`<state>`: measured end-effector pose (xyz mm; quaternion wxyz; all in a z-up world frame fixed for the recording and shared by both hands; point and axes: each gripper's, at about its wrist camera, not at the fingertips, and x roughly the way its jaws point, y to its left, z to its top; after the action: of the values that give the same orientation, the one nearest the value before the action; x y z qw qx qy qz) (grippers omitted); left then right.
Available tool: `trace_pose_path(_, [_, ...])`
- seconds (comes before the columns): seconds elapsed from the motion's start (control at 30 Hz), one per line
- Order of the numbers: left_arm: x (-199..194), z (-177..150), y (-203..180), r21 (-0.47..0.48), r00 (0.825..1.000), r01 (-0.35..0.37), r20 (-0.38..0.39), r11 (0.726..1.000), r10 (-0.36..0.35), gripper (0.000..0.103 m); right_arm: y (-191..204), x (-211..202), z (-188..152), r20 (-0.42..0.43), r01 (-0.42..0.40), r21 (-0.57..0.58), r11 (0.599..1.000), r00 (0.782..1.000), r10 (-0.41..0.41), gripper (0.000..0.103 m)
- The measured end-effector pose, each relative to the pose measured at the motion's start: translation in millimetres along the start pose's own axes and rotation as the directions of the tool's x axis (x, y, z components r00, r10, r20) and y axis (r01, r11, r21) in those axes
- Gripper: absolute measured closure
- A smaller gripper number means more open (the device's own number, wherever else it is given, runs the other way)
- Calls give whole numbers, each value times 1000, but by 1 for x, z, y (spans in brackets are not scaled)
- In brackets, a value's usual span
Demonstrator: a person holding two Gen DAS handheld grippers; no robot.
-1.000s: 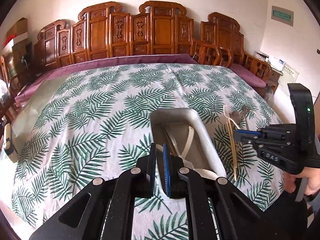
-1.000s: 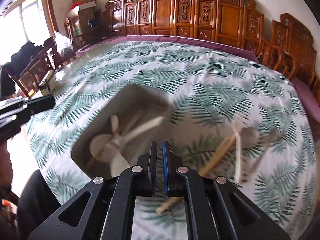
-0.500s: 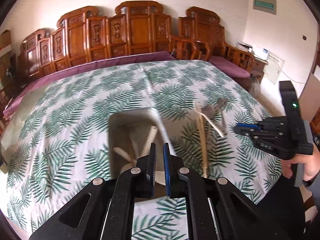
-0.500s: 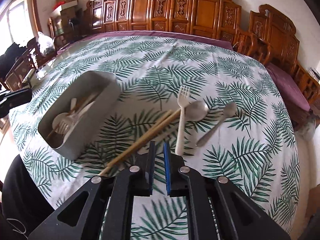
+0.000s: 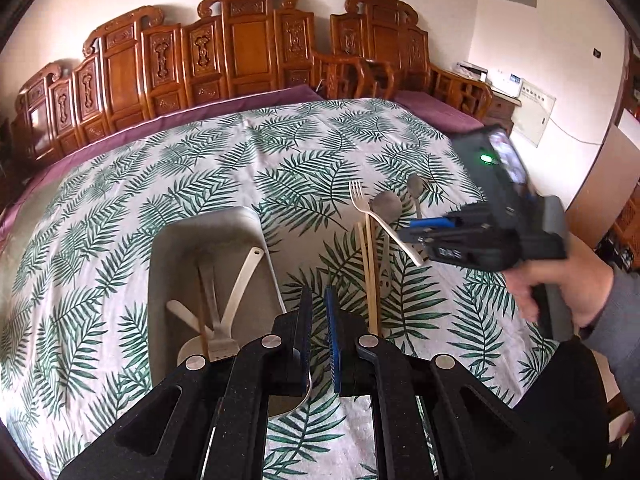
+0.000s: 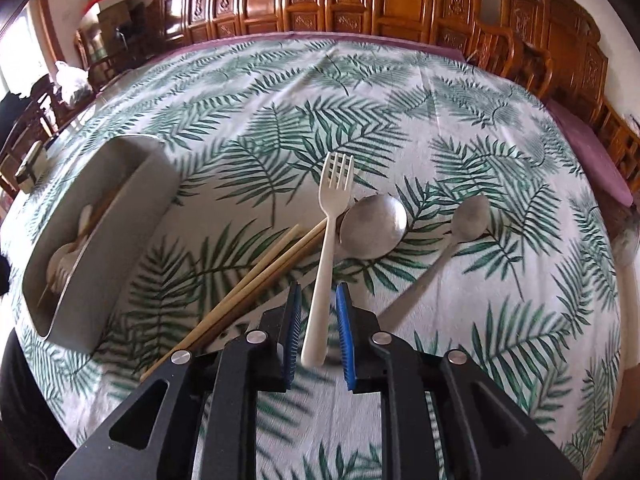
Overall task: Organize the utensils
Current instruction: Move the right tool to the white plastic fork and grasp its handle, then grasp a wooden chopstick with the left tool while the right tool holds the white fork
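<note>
I take the grey tray (image 6: 96, 248) as my landmark: it sits on the leaf-print cloth (image 6: 280, 92) that covers the worktop, and it already holds several pale utensils and a wooden stick, heaped toward its near end in the left wrist view. To the right of the tray, lying loose on the cloth, I see a pair of wooden chopsticks (image 6: 256, 280) slanting away from it, then a white plastic fork (image 6: 326, 256) whose handle crosses over the chopsticks' far tips, then a large metal spoon (image 6: 374, 226) with its bowl just beside the fork's neck, and farthest from the tray a smaller metal spoon (image 6: 452, 248) set apart from the rest. My right gripper (image 6: 316, 330) hangs over the fork's handle end; its jaws are opening, the handle lies between the blue pads, and I see a gap on both sides, so nothing is gripped. In the left wrist view that same gripper (image 5: 416, 230), held by a hand (image 5: 568, 284) in a grey sleeve, hovers above the loose utensils on the side away from the tray. My left gripper (image 5: 319, 328) sits over the tray's right wall, its jaws clenched with only a thin slit between the pads and nothing in them.
</note>
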<state>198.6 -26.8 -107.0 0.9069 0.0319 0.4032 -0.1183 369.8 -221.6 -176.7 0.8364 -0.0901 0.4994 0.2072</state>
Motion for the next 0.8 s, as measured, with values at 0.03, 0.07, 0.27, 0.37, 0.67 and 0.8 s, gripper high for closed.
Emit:
trace_pose_path(0.03, [1,0,-1,0,1000,0,-2,1000,0,97,-1,4,2,-7,1,4,1000,1000,-1,83])
trace_pose_path(0.07, [2,0,-2,2,1000,1,-5,1000,-1,97,-2,8,3,-16,-1,8,1000,1000,1,83])
trace_pose_path(0.27, [5,-3,-2,3,1000,3,-16,1000,-3,97,-10,23,6,-57,-6,42,999,998,9,84])
trace_pose_path(0.37, [7,-3,-3,2,1000,6,-20,1000,-6,97,-10,22,3,-52,4,26,1000,999,-2,91])
trace_pose_path(0.67, [14,-2,-15,22,1000,11,-29,1000,-11,97,-6,-17,-12,26,-15,10,1000,1000,15,92])
trace_pose_path(0.8, [20,-2,-23,31,999,15,-36,999,-14,97,-7,-41,-25,47,-34,10,999,998,33,92])
